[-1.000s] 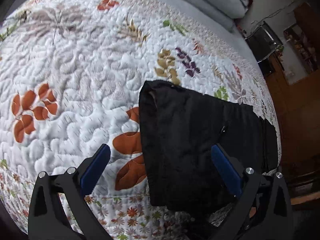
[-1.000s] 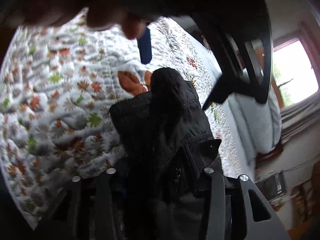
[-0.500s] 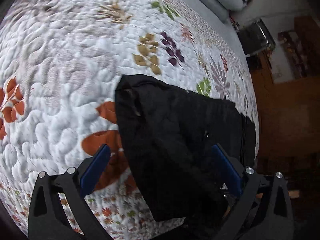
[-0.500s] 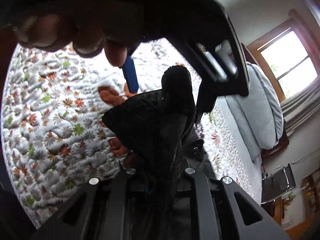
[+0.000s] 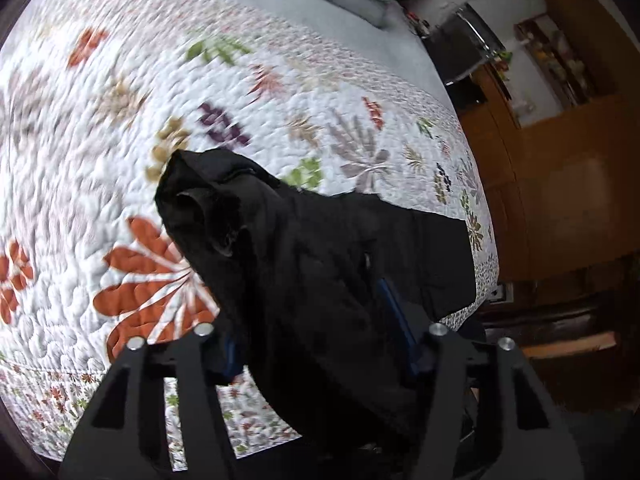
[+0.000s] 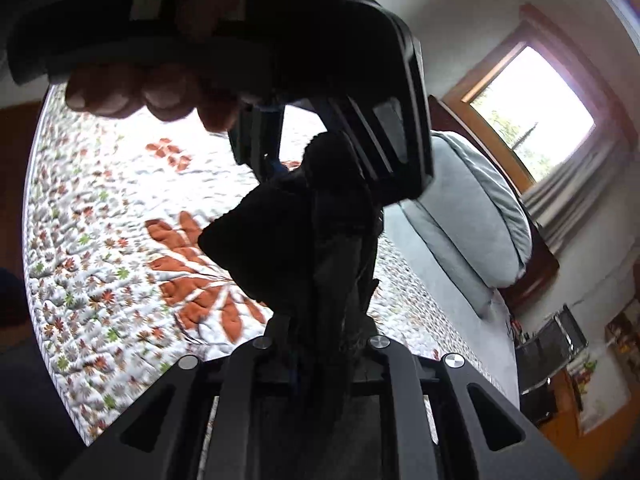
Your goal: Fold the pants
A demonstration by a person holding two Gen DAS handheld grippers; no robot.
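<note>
The black pants are folded into a thick bundle, lifted off a floral quilt. My left gripper is shut on the near edge of the bundle, with cloth filling the space between its blue pads. My right gripper is shut on the pants too, the cloth bunched between its jaws. In the right wrist view the left gripper's body and the hand that holds it fill the top, just above the bundle.
The quilt covers a bed. Grey pillows lie at its head, below a window. Wooden furniture and a dark chair stand beyond the bed's far edge.
My left gripper has closed on the pants, having been open around them. Both grippers have lifted the bundle off the quilt, and the free end now hangs raised.
</note>
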